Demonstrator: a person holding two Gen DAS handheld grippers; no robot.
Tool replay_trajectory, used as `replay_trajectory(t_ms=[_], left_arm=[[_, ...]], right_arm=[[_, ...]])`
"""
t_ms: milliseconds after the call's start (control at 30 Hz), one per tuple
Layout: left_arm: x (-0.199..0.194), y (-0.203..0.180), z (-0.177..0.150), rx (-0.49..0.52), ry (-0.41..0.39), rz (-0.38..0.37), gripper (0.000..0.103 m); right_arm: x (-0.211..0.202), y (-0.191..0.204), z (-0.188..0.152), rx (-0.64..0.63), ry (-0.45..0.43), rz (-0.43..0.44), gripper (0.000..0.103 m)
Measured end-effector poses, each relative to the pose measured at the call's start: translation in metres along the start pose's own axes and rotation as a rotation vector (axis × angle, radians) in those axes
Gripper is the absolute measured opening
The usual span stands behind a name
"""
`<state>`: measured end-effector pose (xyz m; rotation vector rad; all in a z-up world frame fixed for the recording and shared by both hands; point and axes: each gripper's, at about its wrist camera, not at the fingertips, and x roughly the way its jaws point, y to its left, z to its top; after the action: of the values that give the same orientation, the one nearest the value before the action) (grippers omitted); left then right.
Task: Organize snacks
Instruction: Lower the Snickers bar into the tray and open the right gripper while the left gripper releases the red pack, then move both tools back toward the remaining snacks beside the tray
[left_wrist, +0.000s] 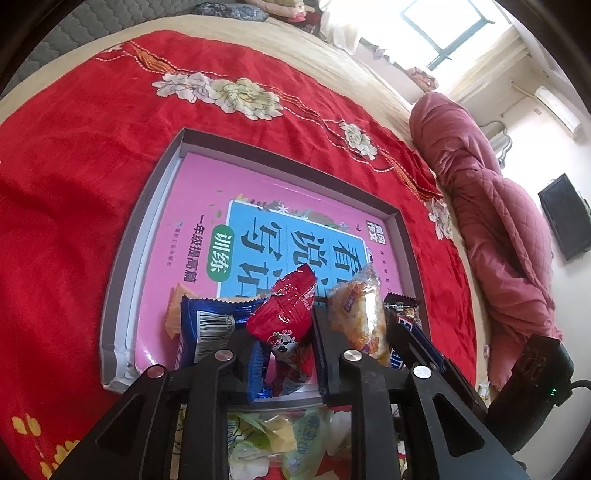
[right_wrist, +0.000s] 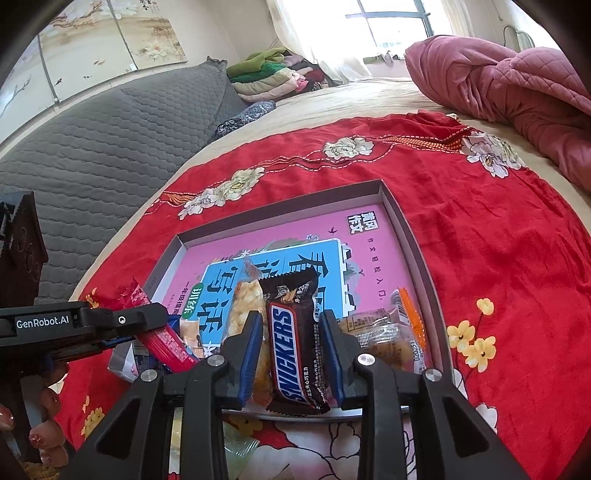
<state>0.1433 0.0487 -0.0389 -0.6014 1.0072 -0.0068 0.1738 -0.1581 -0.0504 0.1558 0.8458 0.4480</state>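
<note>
Two pairs of tongs were at work over the near end of the shallow grey tray (right_wrist: 413, 236) on the red floral blanket (left_wrist: 66, 206) spread across the bed.

Your left tongs (left_wrist: 282, 332) were closed on a red snack packet (left_wrist: 284, 314), which stood up between the pads with its lower end hidden behind the black frame. Left of it lay a blue packet with a barcode (left_wrist: 207, 325), partly covered by the left finger, and an orange wrapper (left_wrist: 175, 314) peeked out from under that. Right of the red packet, a clear bag of yellowish crackers (left_wrist: 360, 314) rested just against the right finger.

Your right tongs (right_wrist: 291, 347) held a Snickers bar (right_wrist: 295, 343) lengthwise between the blue pads, over the tray's near edge. On its right a clear-wrapped pastry (right_wrist: 384, 339) and an orange-striped sachet (right_wrist: 412, 314) lay in the tray's near right corner; the sachet's print was too small to read.

A pink workbook (left_wrist: 266, 206) lined the tray's floor, its lower title hidden by the snacks. Below the tray, pale green wrappers (left_wrist: 269, 435) showed only through gaps in the frame.
</note>
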Motion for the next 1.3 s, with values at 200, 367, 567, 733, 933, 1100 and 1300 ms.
replay_trajectory(t_ms=[200, 367, 567, 733, 933, 1100, 1300], left_arm=[[0.000, 0.002, 0.001, -0.004, 0.002, -0.011, 0.030], [-0.002, 0.001, -0.002, 0.000, 0.006, -0.002, 0.053], [-0.005, 0.007, -0.003, -0.017, 0.007, -0.005, 0.054], [-0.009, 0.010, -0.001, -0.020, 0.003, 0.002, 0.054], [-0.014, 0.007, -0.002, 0.009, -0.001, 0.029, 0.059], [-0.019, 0.004, -0.001, 0.043, -0.004, 0.042, 0.067], [-0.027, -0.003, -0.003, 0.090, -0.013, 0.056, 0.071]], right_arm=[[-0.006, 0.000, 0.001, 0.000, -0.015, -0.004, 0.038], [-0.009, -0.001, 0.001, 0.004, -0.019, -0.005, 0.038], [-0.014, -0.002, 0.001, 0.007, -0.026, -0.006, 0.038], [-0.015, -0.003, 0.001, 0.009, -0.028, -0.005, 0.038], [-0.018, -0.003, 0.001, 0.011, -0.030, -0.005, 0.044], [-0.022, -0.003, 0.000, 0.011, -0.033, -0.008, 0.045], [-0.030, -0.007, 0.001, 0.016, -0.047, -0.010, 0.054]])
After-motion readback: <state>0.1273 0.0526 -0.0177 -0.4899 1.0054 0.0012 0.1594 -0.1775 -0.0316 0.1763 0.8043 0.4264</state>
